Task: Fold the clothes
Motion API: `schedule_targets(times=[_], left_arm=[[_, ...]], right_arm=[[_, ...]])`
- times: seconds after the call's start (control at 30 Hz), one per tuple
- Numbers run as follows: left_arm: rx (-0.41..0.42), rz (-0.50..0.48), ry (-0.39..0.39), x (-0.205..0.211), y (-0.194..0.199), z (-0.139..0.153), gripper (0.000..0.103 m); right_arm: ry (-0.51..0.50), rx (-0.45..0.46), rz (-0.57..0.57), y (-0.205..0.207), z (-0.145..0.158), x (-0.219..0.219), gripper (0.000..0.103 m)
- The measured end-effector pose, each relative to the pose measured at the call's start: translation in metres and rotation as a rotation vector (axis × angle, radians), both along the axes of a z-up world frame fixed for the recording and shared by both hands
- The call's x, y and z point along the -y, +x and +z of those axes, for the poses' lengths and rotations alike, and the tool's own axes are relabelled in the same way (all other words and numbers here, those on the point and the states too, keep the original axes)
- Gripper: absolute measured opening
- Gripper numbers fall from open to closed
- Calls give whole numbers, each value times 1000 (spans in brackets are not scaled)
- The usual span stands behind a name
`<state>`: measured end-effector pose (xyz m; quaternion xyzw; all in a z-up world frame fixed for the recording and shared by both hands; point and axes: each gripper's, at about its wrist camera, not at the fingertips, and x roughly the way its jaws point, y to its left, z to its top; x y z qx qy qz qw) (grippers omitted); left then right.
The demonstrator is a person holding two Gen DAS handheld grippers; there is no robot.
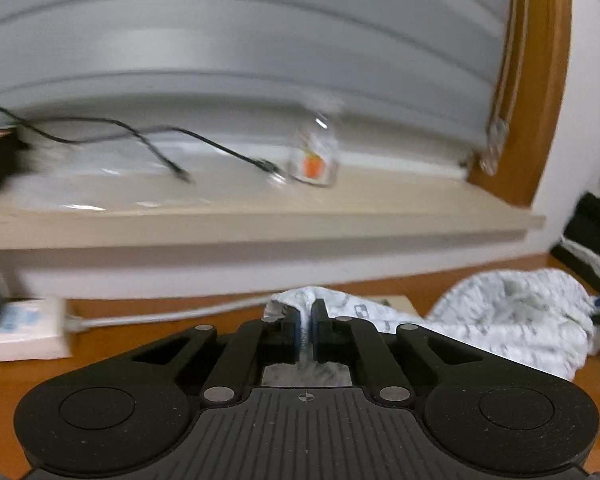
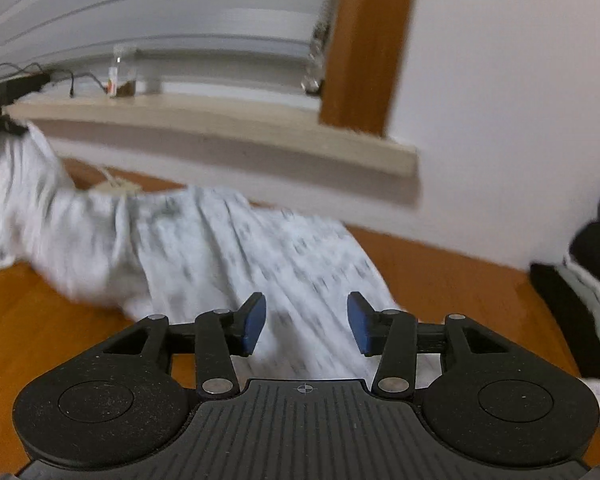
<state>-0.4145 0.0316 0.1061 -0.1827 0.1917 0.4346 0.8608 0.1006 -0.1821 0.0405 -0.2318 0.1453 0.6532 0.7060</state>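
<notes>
A white garment with a grey print (image 2: 228, 252) lies stretched across the orange wooden floor (image 2: 40, 312). My left gripper (image 1: 307, 320) is shut on an edge of this garment (image 1: 512, 320), which bunches up past its fingertips and trails off to the right. My right gripper (image 2: 306, 320) is open with blue pads (image 2: 254, 322), hovering over the near end of the garment and holding nothing. In the right wrist view the far left end of the garment rises up to the other gripper at the frame's edge. Both views are motion-blurred.
A beige window sill (image 1: 260, 216) runs along the wall with a small glass jar (image 1: 314, 156) and black cables (image 1: 160, 144). A white power strip (image 1: 24, 332) lies on the floor at the left. Dark clothing (image 2: 596, 256) sits at the right.
</notes>
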Motion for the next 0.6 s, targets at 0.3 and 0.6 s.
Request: schedule_targets(times=[0.3,0.6], left_arm=[[101,16,56,16,-36,12,6],[174,51,169,31,-50,54,5]], right_arm=[[-77,23,8,22,-16,24,56],[99,-4,-120,56,21,43,1]])
